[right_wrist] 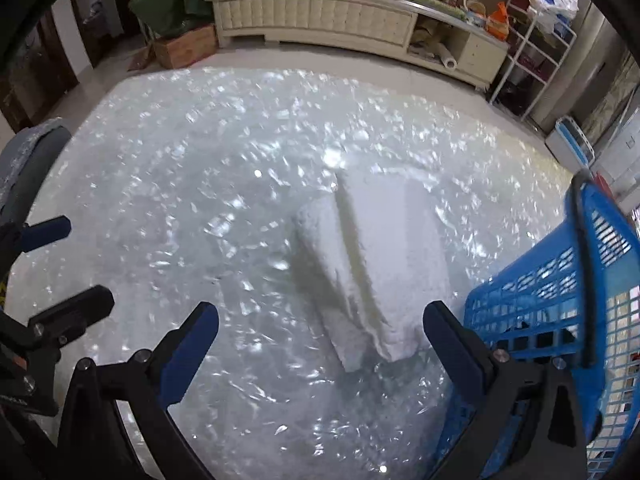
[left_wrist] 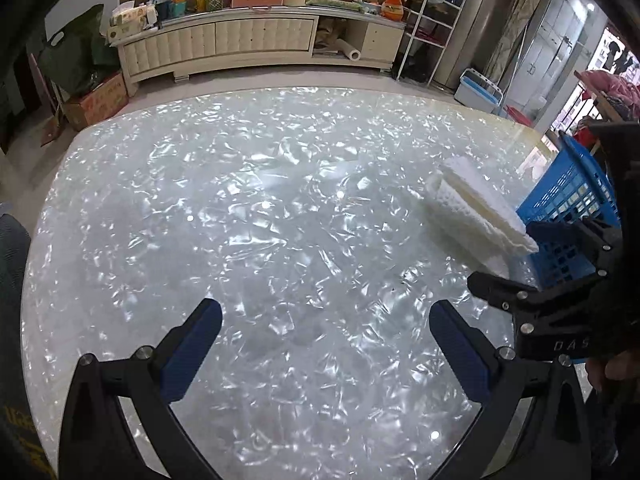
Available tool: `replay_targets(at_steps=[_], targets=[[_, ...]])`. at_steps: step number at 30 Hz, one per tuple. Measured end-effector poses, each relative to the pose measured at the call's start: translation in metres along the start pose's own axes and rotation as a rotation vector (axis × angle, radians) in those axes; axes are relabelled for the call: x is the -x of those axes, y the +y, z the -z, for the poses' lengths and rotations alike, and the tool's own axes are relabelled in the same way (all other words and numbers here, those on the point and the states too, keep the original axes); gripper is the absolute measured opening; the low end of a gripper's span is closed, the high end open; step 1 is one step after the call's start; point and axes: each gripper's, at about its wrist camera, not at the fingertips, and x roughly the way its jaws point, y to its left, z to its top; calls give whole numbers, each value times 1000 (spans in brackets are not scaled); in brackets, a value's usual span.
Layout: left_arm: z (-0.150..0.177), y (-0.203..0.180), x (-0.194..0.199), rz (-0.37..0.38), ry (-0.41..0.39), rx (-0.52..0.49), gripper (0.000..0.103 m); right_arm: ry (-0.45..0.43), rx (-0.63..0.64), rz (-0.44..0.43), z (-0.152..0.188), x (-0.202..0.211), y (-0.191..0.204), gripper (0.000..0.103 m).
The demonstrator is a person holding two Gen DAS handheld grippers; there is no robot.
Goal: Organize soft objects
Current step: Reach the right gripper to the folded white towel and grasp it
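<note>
A folded white towel (right_wrist: 380,264) lies on the shiny white table (right_wrist: 200,160), next to a blue plastic basket (right_wrist: 560,300) at the right. The towel also shows in the left wrist view (left_wrist: 476,208), with the basket (left_wrist: 568,200) behind it. My right gripper (right_wrist: 320,336) is open and empty, just in front of the towel's near end. My left gripper (left_wrist: 326,332) is open and empty over bare table, to the left of the towel. The right gripper's body (left_wrist: 560,304) shows at the right of the left wrist view.
A long cream cabinet (left_wrist: 220,40) loaded with boxes and bags stands beyond the table. A white wire rack (left_wrist: 432,20) and a cardboard box (left_wrist: 96,100) stand on the floor beside it. A grey chair back (right_wrist: 28,160) is at the table's left.
</note>
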Motion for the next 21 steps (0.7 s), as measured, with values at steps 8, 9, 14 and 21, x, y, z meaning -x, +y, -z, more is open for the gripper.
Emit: replay_targets(at_steps=[8, 9, 14, 21], targets=[[4, -4, -16, 6, 13, -11, 103, 66, -24, -29, 10, -27, -6, 85], [4, -4, -15, 9, 11, -9, 103, 69, -24, -25, 11, -29, -8, 83], [6, 1, -12, 29, -1, -3, 103, 65, -18, 12, 13, -34, -6, 79], [11, 3, -9, 39, -1, -21, 103, 52, -29, 62, 13, -33, -8, 44]])
